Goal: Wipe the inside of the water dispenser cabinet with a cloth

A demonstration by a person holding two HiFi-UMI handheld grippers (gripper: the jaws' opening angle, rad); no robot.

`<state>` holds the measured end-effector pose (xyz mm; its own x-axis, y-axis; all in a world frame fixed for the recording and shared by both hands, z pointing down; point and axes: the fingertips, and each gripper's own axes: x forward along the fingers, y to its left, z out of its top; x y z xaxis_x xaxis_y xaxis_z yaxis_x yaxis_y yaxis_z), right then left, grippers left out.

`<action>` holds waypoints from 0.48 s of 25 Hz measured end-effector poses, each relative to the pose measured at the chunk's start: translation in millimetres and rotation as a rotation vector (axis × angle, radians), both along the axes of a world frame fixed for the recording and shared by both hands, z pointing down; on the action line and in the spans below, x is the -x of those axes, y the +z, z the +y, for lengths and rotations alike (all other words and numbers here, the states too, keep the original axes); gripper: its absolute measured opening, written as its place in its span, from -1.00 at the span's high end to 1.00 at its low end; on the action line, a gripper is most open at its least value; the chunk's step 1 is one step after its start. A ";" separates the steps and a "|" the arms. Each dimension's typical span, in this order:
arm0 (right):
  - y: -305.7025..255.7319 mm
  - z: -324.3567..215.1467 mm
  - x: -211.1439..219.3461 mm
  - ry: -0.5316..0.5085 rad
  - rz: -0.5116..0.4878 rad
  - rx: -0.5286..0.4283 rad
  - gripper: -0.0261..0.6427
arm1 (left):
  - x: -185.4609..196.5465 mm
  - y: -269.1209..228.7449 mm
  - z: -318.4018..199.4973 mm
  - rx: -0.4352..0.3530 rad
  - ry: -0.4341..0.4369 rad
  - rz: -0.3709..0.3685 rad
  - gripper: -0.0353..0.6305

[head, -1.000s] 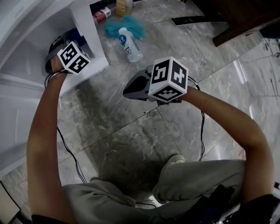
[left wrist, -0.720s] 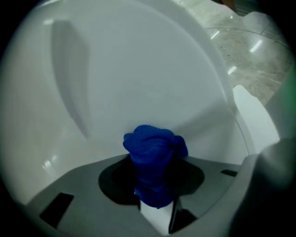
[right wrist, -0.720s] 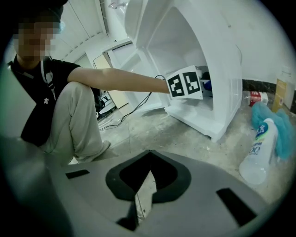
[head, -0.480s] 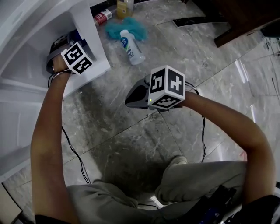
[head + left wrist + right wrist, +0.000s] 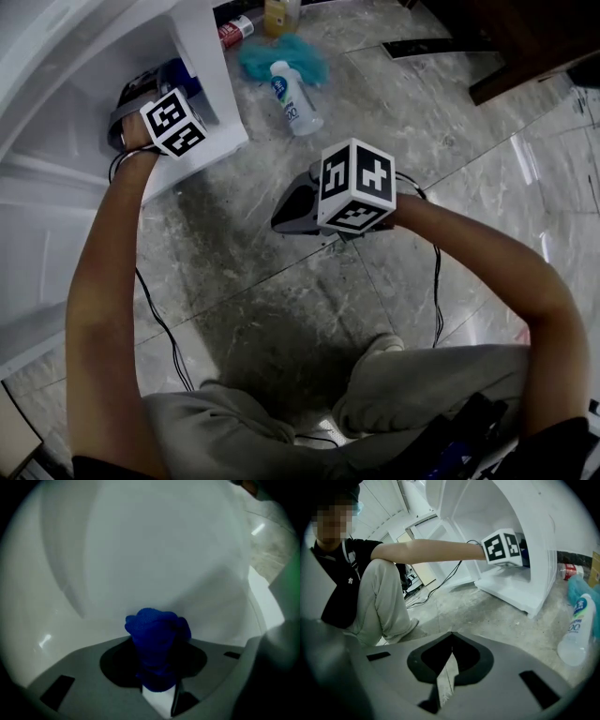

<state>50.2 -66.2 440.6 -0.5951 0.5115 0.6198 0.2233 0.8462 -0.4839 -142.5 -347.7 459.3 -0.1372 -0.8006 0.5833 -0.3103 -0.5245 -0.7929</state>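
While our left claw [image 5: 157,670] is clamped on the bunched blue cloth [image 5: 157,630] inside the white water dispenser cabinet [image 5: 154,550] — cloth tip close to the curved inner wall, contact unclear — our right claw [image 5: 449,660] hangs pressed together and empty over the grey stone floor [image 5: 281,309], near a white bottle [image 5: 292,96] lying on a teal rag [image 5: 258,58].

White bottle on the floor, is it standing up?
No, the white bottle lies on its side on the grey floor.
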 end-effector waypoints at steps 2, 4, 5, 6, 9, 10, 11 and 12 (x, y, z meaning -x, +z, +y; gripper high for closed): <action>-0.7 3.3 -2.3 -0.001 0.005 0.012 0.93 | 4.3 1.4 -7.0 0.046 -0.047 0.022 0.41; 0.2 6.8 -7.5 -0.002 0.021 0.018 0.93 | 4.2 1.4 -8.2 0.054 -0.070 0.023 0.41; 1.1 8.9 -10.5 -0.006 0.033 0.018 0.93 | 4.4 1.3 -7.6 0.045 -0.075 0.025 0.42; 1.7 11.1 -13.2 -0.012 0.046 0.016 0.93 | 5.0 1.1 -6.5 0.036 -0.077 0.031 0.42; -0.1 18.2 -18.5 -0.037 0.074 0.007 0.93 | 4.9 -0.1 2.4 0.037 -0.069 0.057 0.41; -2.0 20.6 -19.5 -0.048 0.079 0.005 0.93 | 3.1 -1.5 8.1 0.040 -0.058 0.067 0.41; -4.2 22.8 -20.3 -0.057 0.082 0.003 0.93 | 0.5 -4.6 14.3 0.034 -0.044 0.080 0.41; -5.9 24.6 -20.7 -0.064 0.085 0.003 0.93 | -2.5 -10.5 20.0 0.015 -0.027 0.099 0.41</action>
<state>70.8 -41.6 434.7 -0.5062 0.5484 0.6656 0.2346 0.8303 -0.5056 -140.0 -327.7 448.8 -0.0996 -0.7887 0.6066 -0.4014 -0.5260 -0.7498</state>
